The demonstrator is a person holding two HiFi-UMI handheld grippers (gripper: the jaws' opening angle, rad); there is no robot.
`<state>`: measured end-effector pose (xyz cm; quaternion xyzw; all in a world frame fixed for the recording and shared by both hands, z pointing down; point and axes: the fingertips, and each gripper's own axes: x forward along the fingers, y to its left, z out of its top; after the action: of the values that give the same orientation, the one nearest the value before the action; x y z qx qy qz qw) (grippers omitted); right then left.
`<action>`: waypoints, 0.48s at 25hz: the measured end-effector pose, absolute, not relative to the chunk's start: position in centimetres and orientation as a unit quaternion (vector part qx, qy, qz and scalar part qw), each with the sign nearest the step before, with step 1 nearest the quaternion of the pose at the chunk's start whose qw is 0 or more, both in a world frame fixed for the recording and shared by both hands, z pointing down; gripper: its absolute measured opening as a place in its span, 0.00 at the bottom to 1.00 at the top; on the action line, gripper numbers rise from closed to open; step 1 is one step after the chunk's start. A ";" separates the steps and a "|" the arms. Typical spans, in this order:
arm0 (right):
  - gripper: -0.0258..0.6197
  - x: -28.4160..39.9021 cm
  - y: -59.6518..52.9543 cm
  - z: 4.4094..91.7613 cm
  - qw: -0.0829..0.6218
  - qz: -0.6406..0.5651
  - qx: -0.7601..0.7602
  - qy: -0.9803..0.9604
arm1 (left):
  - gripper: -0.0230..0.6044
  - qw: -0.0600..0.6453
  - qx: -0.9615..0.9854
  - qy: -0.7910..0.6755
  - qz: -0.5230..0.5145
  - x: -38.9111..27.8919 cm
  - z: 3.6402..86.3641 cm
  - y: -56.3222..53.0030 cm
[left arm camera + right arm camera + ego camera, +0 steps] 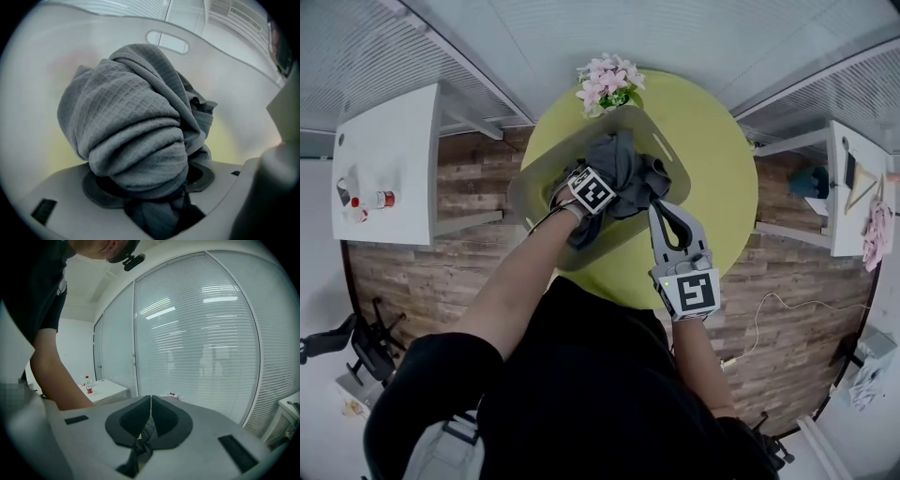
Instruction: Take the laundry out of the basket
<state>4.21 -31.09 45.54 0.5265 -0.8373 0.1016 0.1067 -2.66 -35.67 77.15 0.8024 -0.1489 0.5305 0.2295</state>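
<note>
A dark grey bundle of laundry (628, 169) lies heaped in the grey basket (534, 192) on the round green table (717, 169). My left gripper (602, 178) reaches into the basket from the left, and its jaws are shut on the ribbed grey laundry (136, 122), which bulges up over them and hides the tips of the left gripper (150, 187). The basket's wall with a handle slot (167, 41) rises behind. My right gripper (655, 206) touches the heap's right edge. Its tips meet in the right gripper view (150, 397), with a dark strip of cloth (140, 439) pinched behind them.
Pink flowers (607, 82) stand at the table's far edge, just behind the basket. A white side table (384, 159) with bottles is at the left, and white shelving (853, 187) at the right. Window blinds (197, 333) and the person's bare arm (51, 376) fill the right gripper view.
</note>
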 end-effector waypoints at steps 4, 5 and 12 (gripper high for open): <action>0.08 4.5 -30.6 44.9 0.099 0.099 0.516 -0.845 | 0.58 0.215 0.815 -0.167 0.511 -2.4 74.1 -35.9; 0.08 4.6 -30.4 44.8 0.095 0.099 0.514 -0.847 | 0.58 0.211 0.818 -0.171 0.508 -2.4 73.3 -35.9; 0.08 4.5 -29.9 43.7 0.078 0.086 0.487 -0.866 | 0.57 0.192 0.826 -0.205 0.489 -2.4 68.4 -35.6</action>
<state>4.52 -29.91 43.65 0.4871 -0.8656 0.0858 0.0782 -2.36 -35.56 68.35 0.8257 -0.2054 0.4890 0.1922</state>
